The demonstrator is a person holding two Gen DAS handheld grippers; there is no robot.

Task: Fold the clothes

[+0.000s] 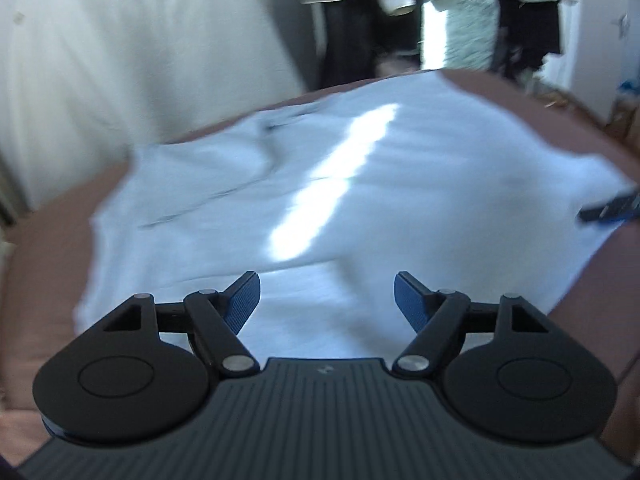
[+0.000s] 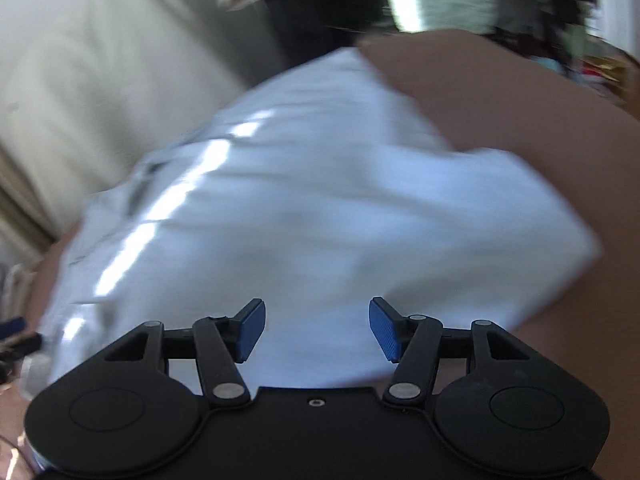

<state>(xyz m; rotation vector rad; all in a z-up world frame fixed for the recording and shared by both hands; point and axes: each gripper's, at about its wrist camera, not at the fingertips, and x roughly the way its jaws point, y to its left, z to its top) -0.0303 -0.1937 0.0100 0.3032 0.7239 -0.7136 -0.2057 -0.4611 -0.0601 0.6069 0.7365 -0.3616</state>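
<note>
A pale blue garment (image 1: 320, 184) lies spread flat on a brown surface (image 1: 52, 232), with a bright sunlight stripe across it. My left gripper (image 1: 327, 300) is open and empty, hovering over the garment's near edge. In the right wrist view the same garment (image 2: 320, 216) fills the middle. My right gripper (image 2: 317, 330) is open and empty above its near part. The right gripper's fingertips (image 1: 612, 208) show at the far right edge of the left wrist view. Both views are blurred by motion.
A cream curtain or wall (image 1: 120, 48) stands at the back left. Hanging clothes (image 1: 400, 8) and clutter are behind the brown surface (image 2: 520, 92). The surface extends bare to the right of the garment.
</note>
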